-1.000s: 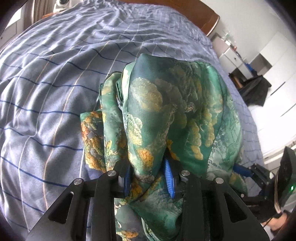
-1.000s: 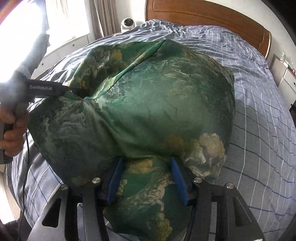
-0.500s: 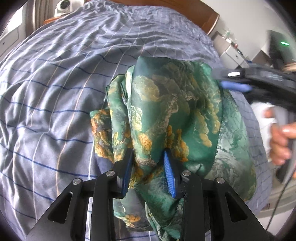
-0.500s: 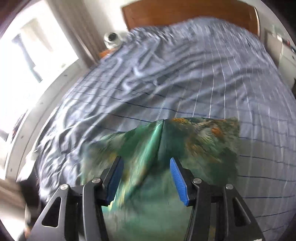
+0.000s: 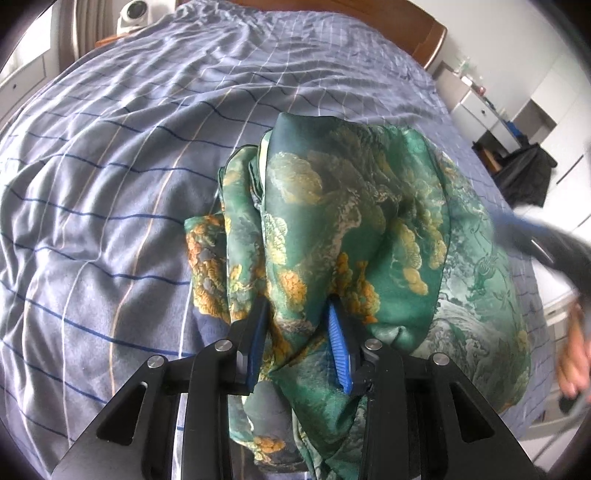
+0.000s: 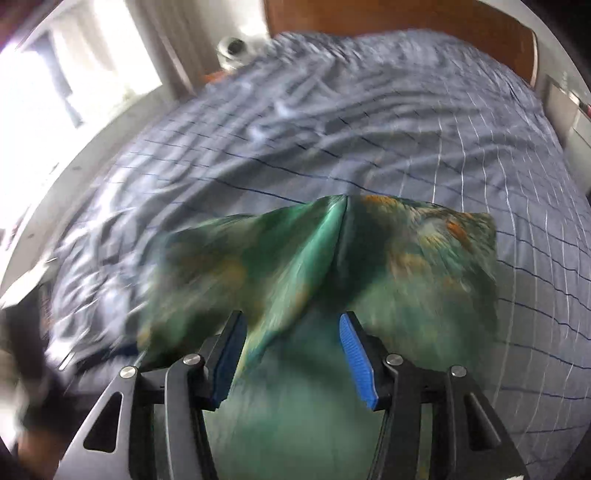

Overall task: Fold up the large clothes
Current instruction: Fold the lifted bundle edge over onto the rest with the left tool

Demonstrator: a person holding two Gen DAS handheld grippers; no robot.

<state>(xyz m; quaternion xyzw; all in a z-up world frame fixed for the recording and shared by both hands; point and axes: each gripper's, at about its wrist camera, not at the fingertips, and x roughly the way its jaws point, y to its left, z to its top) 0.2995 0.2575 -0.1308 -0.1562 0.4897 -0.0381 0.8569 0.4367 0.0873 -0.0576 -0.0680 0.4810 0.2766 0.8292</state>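
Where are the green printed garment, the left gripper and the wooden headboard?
green printed garment (image 5: 332,206): left wrist view, its draped upper fold.
left gripper (image 5: 298,317): left wrist view, fabric bunched between the fingertips.
wooden headboard (image 6: 369,18): right wrist view, its top panel.

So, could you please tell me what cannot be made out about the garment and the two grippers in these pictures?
- Left wrist view: the left gripper has the green printed garment bunched between its fingers; the cloth hides the grip itself.
- Left wrist view: the right gripper is a motion-blurred streak, cut by the right edge.
- Right wrist view: motion blur smears the garment's print, and whether the right gripper's fingers pinch the cloth is unclear.
- Both views: the garment's type is hidden by its folds.
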